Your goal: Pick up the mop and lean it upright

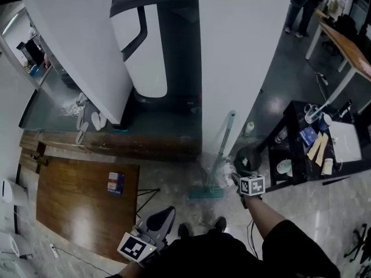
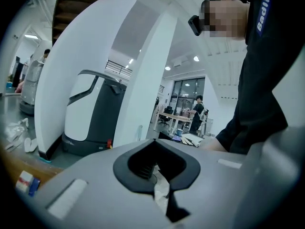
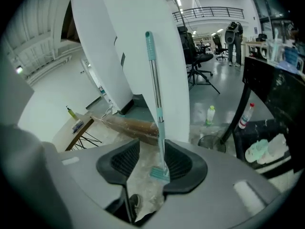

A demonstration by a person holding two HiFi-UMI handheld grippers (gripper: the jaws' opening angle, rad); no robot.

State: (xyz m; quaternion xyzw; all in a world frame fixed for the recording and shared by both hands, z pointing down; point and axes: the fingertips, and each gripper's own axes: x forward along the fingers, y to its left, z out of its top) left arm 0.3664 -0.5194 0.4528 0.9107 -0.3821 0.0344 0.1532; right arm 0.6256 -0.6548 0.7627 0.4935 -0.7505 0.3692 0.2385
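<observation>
The mop (image 1: 224, 141), with a teal and silver handle and a teal flat head on the floor, stands upright and leans against the white pillar (image 1: 240, 62). In the right gripper view the mop (image 3: 153, 80) rises straight ahead, beyond the jaws and apart from them. My right gripper (image 1: 237, 180) hangs just right of the mop head, open and empty; its own view shows the right gripper (image 3: 150, 168) with a clear gap. My left gripper (image 1: 164, 214) is low by my body, far from the mop. The left gripper (image 2: 156, 178) has a narrow gap with nothing in it.
A wooden table (image 1: 75, 201) stands at the left with a small box on it. A large grey-and-white floor machine (image 1: 152, 45) stands behind. A black cart (image 1: 298, 149) with bottles and a dark bin (image 1: 249, 158) stand right of the pillar. A person (image 1: 302, 4) stands at the far back.
</observation>
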